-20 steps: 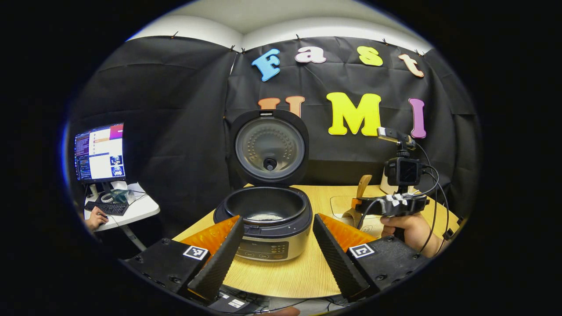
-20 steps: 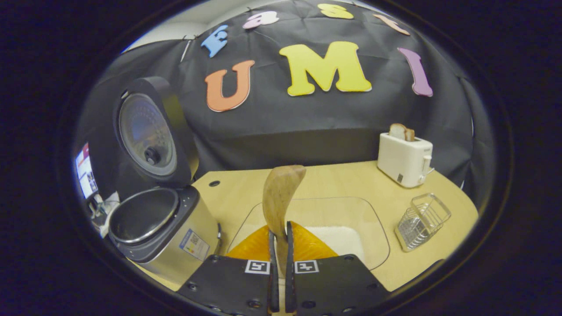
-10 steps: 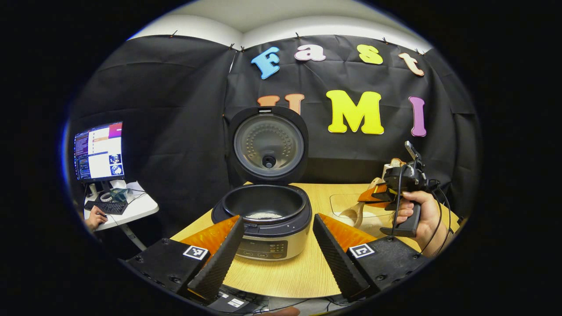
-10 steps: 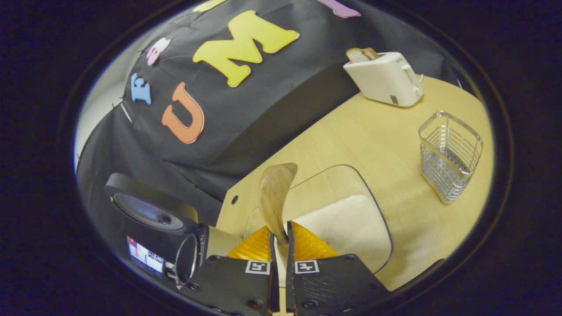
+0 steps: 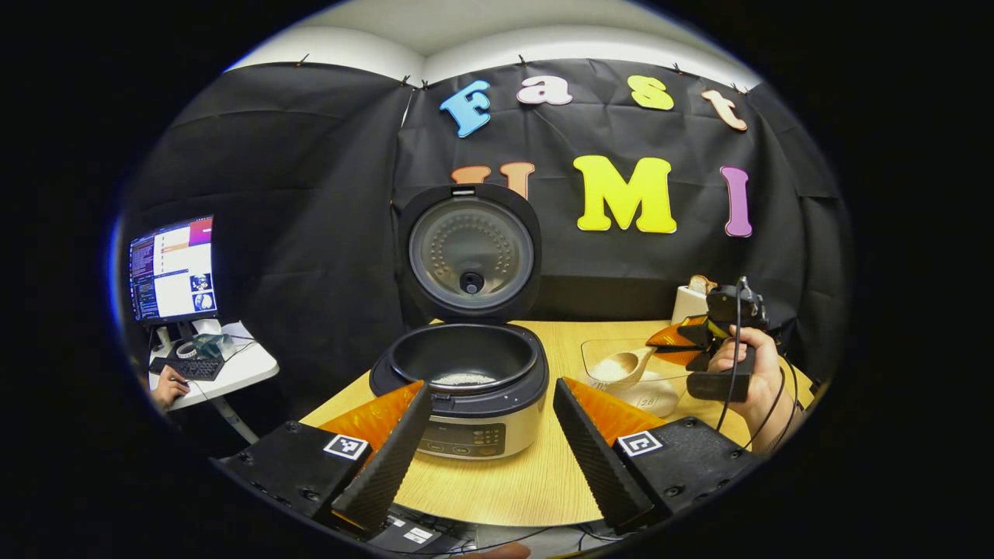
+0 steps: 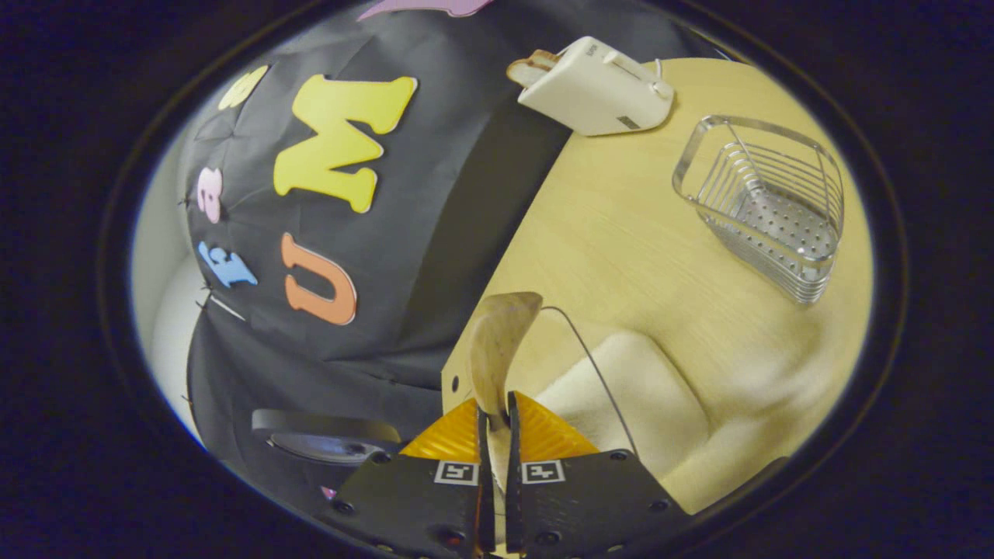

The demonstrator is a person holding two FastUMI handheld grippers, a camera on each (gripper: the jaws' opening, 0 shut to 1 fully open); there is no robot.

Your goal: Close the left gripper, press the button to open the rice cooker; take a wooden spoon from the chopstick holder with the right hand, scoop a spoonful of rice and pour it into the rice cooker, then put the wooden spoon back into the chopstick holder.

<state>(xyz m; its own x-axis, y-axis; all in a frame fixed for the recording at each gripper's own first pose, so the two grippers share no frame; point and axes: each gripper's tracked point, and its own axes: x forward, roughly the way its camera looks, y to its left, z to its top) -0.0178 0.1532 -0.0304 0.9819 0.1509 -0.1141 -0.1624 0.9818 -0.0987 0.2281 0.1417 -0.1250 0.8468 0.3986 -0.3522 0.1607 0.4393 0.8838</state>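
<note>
Right hand-held gripper (image 6: 492, 435) clamps the wooden spoon (image 6: 497, 353) — left hand-held gripper (image 5: 491, 435) gapes, empty.

Rice cooker (image 5: 466, 380) open; wooden spoon (image 5: 626, 365) holds rice over tray.

Wooden table (image 5: 536, 481), rice cooker (image 5: 464, 392), toaster (image 6: 594, 85), chopstick holder (image 6: 769, 203), rice tray (image 5: 648, 388)

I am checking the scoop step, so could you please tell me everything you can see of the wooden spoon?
The wooden spoon looks like pale, grained wood with a rounded bowl and a flat handle. The right tool is shut on the handle. In the left gripper view the spoon lies about level, its bowl heaped with white rice, held at the clear rice container to the right of the open rice cooker. Whether it touches the container cannot be told.
</note>
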